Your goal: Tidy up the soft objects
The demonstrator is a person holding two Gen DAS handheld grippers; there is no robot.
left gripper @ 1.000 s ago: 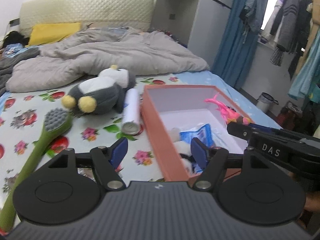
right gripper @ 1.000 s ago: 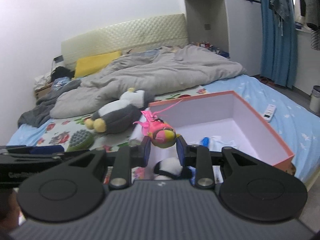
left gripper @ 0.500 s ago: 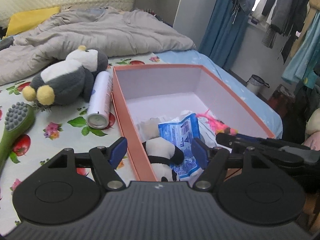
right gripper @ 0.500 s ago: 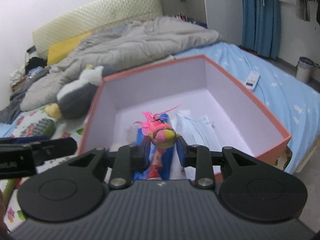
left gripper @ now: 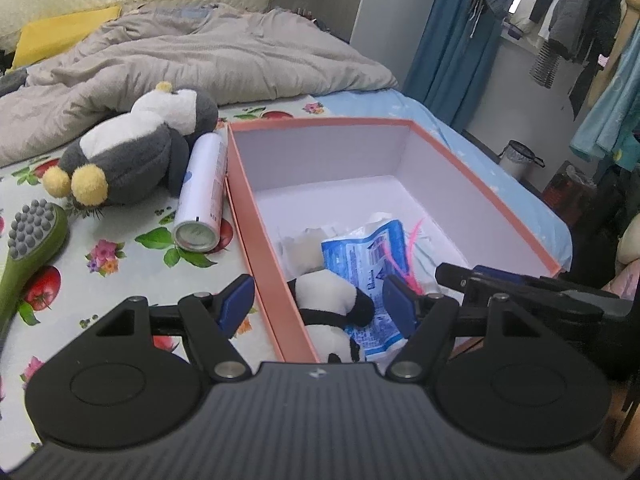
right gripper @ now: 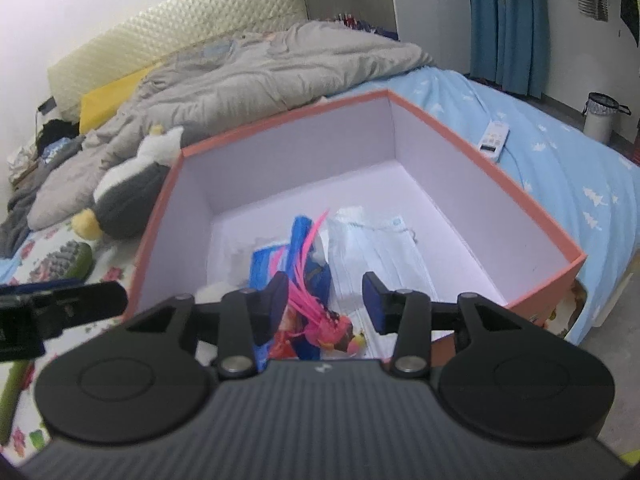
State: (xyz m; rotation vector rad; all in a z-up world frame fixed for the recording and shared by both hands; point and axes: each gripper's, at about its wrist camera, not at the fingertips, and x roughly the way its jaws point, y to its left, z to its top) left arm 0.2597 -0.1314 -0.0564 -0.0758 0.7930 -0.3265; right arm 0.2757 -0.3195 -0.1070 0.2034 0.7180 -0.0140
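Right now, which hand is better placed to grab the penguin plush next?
Left. The left tongs are open and empty beside the box, on the side of the penguin plush; the right tongs, opening, hang over the pink toy inside.

A home bedroom: a bed with a cream quilted headboard (right gripper: 168, 36), a rumpled grey duvet (left gripper: 208, 56) just below the headboard, and clothes hanging (left gripper: 568, 20) by blue curtains (left gripper: 452, 40) beside the bed.

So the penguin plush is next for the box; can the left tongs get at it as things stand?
Probably yes: the left tongs are open and empty, and the penguin plush lies uncovered on the bed, with only the spray can alongside it.
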